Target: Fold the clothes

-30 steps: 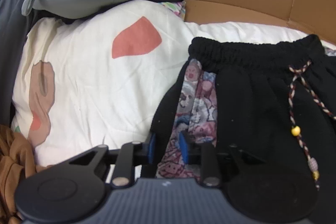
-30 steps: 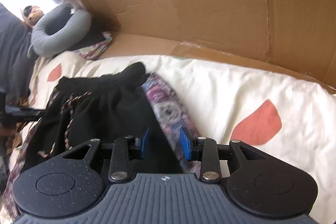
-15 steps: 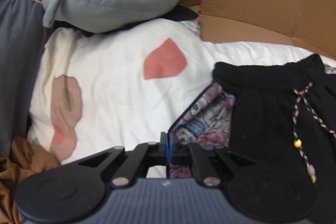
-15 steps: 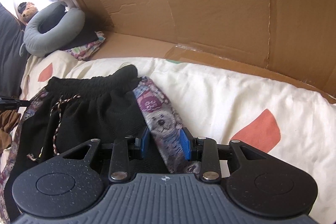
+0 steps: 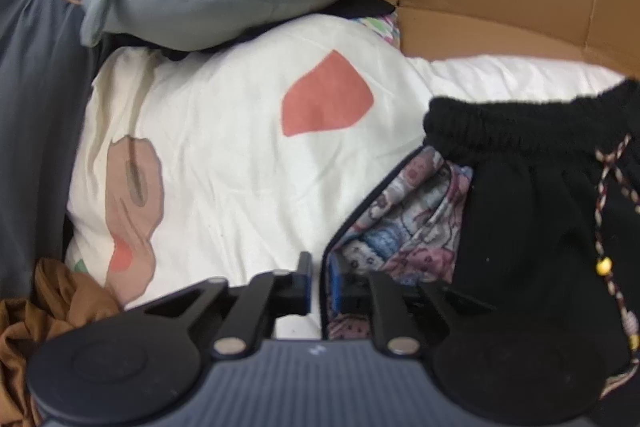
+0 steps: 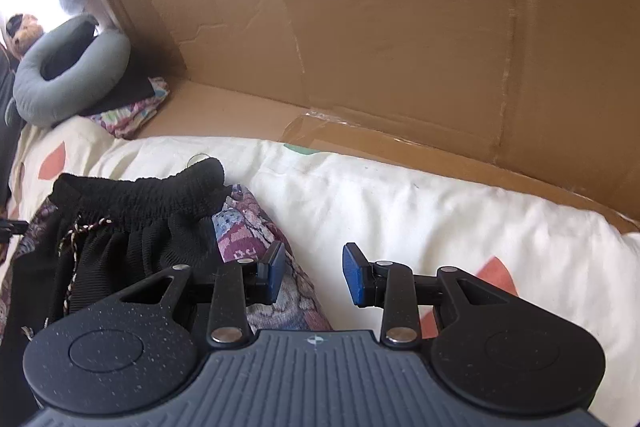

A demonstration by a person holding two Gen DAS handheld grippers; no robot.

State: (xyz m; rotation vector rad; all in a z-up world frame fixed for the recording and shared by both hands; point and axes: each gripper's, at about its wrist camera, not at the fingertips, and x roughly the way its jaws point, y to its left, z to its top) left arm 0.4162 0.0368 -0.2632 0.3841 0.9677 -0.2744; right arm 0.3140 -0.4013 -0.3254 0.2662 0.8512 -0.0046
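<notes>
Left wrist view: half a second ago the left gripper (image 5: 319, 281) was pinched tight on the dark piped edge of the black ribbed drawstring shorts with patterned side panels (image 5: 532, 227); now a narrow slit shows between its blue fingers (image 5: 335, 287), with that edge standing just inside it. Whether they still grip the cloth I cannot tell. The shorts lie flat to the right of the fingers on the cream bedsheet with coral patches (image 5: 240, 163).

Right wrist view: the right gripper (image 6: 314, 273) has let go; its fingers, earlier around the patterned panel, are now spread wide, the panel touching only the left finger (image 6: 274, 267). The side looks released, perhaps straightened for folding.
</notes>
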